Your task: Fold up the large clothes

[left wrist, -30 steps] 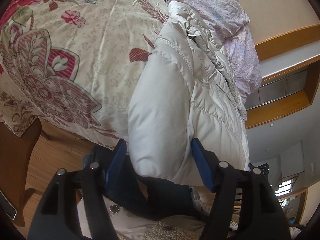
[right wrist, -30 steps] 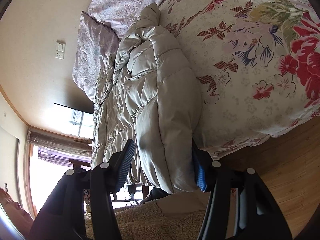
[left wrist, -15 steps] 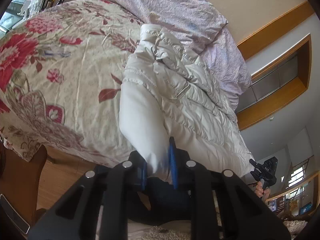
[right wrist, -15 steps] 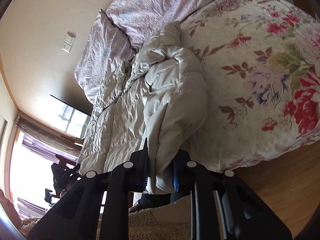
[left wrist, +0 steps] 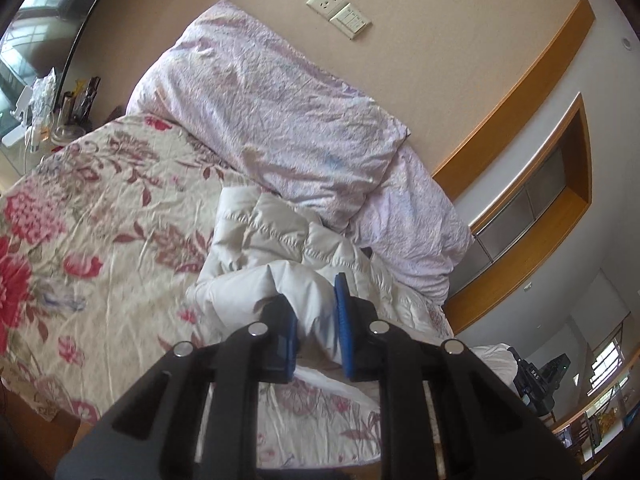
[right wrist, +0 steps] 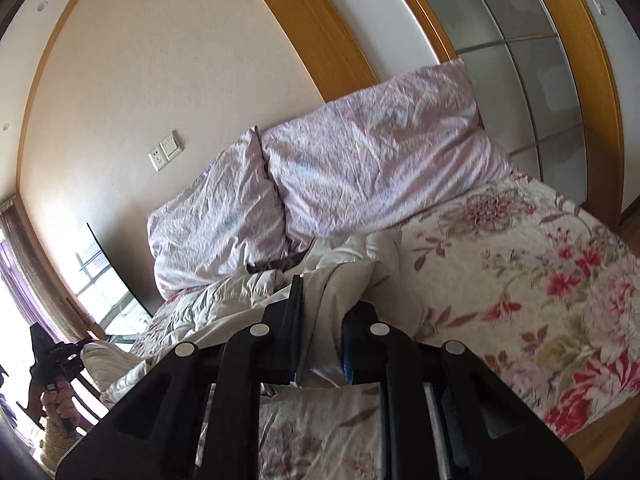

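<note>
Now each tool (left (left wrist: 316, 320), right (right wrist: 320, 320)) clamps the white puffer jacket (left wrist: 256, 232) over the bed (left wrist: 100, 240).

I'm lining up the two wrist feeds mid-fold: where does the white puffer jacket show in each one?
Left wrist: the white puffer jacket sits centre to lower centre, below the pillows, its near end pinched in the left tool.
Right wrist: the jacket sits lower centre-left, bunched below the pillows, an end clamped in the right tool.
Shared landmark: the wall socket and switch plates, top centre in the left view, left of centre in the right.
</note>
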